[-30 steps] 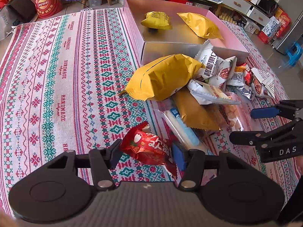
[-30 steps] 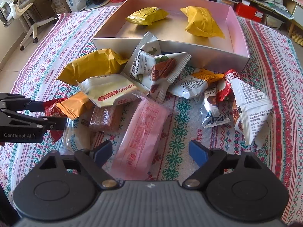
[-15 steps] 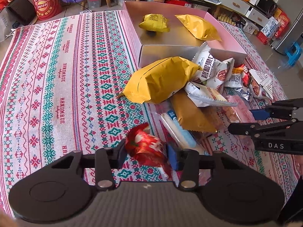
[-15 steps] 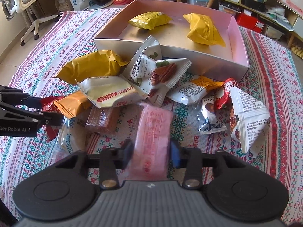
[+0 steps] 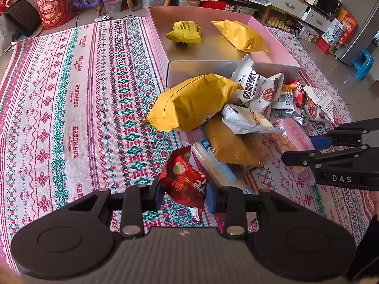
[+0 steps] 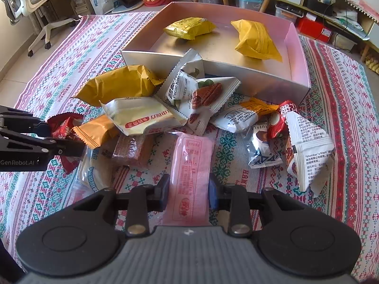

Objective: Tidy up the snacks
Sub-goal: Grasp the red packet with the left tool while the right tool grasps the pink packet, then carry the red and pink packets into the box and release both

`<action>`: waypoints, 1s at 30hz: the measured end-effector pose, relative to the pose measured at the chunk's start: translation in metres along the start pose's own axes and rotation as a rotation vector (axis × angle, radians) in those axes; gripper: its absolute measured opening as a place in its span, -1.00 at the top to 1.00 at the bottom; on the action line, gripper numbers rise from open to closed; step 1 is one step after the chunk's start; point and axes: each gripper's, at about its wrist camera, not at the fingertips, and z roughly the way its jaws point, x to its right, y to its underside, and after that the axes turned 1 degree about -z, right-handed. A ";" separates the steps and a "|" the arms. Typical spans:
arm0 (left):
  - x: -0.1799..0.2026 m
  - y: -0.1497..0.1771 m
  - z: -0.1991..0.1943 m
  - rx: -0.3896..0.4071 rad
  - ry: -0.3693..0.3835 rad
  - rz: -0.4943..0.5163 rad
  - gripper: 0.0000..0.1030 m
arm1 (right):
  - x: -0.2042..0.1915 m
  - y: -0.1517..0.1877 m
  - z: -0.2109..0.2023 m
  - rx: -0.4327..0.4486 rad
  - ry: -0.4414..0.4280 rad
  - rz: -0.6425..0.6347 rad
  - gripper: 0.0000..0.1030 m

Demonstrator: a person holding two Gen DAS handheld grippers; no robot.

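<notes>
In the left wrist view my left gripper is shut on a red foil snack packet at the near edge of the snack pile. In the right wrist view my right gripper has its jaws closing, both pads pressing a long pink packet that lies on the cloth. A pink-walled box behind the pile holds two yellow packets. The left gripper with the red packet shows at that view's left edge. The right gripper shows at the left wrist view's right edge.
The pile between grippers and box includes a big yellow bag, white pecan packets, an orange packet and a white triangular packet. A patterned cloth covers the surface. Cabinets, storage bins and an office chair stand beyond.
Both grippers went from open to closed where they were: the left onto the red packet, the right onto the pink packet. The red packet is now squeezed and slightly raised.
</notes>
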 end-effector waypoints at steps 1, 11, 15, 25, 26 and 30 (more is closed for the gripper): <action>0.000 0.000 -0.001 0.002 0.001 -0.001 0.22 | 0.001 0.000 -0.002 0.004 -0.001 0.002 0.43; -0.001 -0.004 -0.019 0.035 0.024 -0.008 0.22 | 0.004 -0.004 -0.019 0.044 -0.026 0.003 0.43; -0.001 -0.006 -0.029 0.055 0.043 -0.012 0.22 | 0.006 -0.008 -0.028 0.066 -0.034 0.011 0.43; 0.003 -0.019 -0.047 0.108 0.062 -0.015 0.22 | 0.028 -0.020 -0.042 0.123 -0.051 0.081 0.43; 0.003 -0.020 -0.048 0.112 0.064 -0.016 0.22 | 0.030 -0.022 -0.043 0.126 -0.052 0.087 0.43; 0.007 -0.024 -0.055 0.130 0.091 -0.020 0.22 | 0.037 -0.024 -0.045 0.136 -0.052 0.106 0.43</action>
